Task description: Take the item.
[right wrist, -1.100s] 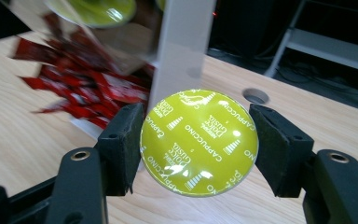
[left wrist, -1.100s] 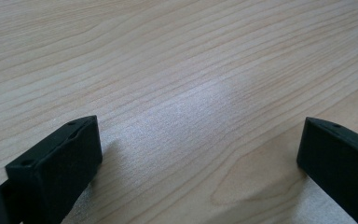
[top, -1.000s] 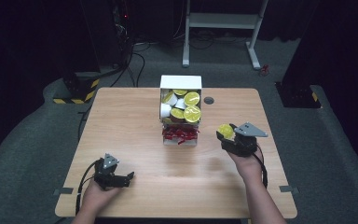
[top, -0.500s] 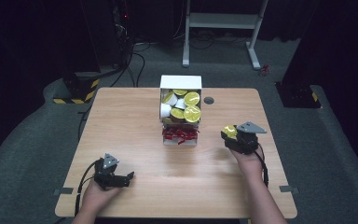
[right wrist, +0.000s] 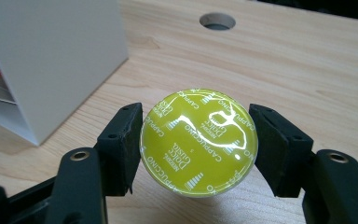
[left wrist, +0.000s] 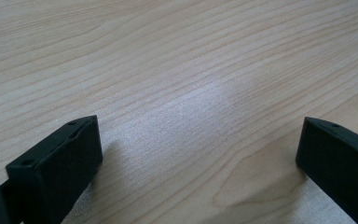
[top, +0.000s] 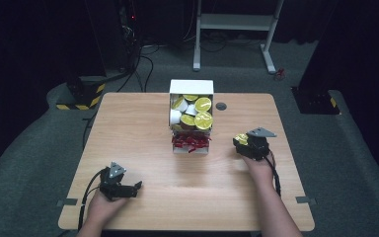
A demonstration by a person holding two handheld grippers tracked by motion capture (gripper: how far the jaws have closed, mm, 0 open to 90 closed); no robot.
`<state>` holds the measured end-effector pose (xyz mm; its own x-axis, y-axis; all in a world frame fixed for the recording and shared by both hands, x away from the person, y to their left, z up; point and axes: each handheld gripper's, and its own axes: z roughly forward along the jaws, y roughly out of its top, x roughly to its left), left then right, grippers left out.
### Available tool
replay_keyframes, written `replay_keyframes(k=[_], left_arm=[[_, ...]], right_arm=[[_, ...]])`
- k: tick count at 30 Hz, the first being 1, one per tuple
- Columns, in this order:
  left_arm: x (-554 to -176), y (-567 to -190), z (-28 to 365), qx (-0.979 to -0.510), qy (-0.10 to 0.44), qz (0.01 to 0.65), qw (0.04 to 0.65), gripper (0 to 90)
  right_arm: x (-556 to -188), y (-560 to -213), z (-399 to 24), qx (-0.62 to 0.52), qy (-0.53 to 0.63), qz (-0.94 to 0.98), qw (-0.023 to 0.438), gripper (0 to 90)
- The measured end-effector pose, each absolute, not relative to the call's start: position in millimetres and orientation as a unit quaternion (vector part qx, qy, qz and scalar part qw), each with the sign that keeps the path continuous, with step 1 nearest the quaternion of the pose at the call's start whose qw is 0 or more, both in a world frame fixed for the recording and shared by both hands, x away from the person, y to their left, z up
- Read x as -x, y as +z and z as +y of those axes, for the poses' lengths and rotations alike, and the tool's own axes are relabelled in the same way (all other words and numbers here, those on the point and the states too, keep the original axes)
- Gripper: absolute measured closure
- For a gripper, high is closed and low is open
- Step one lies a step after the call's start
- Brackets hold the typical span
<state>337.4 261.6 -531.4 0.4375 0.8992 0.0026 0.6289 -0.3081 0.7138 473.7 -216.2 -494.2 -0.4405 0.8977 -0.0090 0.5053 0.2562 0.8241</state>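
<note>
on wood table, dark room: right claw grips capsule; left claw released.

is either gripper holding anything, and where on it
The right gripper holds a yellow-lidded capsule, clamped at opposite sides of its rim. The left gripper holds nothing.

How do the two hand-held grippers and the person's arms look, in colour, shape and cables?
Both the left gripper and the right gripper are black, with blocky two-jaw ends. Each carries a grey three-cornered plate on top and trails a black cable. The forearms are bare, with no sleeves in view.
</note>
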Motion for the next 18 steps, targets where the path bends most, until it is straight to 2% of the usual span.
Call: replay_keyframes(k=[18], left_arm=[[-337.4,-531.5,261.6,-0.782,0.207,0.489,0.328,0.7]], right_arm=[[-480.6,-510.5,-211.5,-0.469,0.353,0.771,0.246,38.3]])
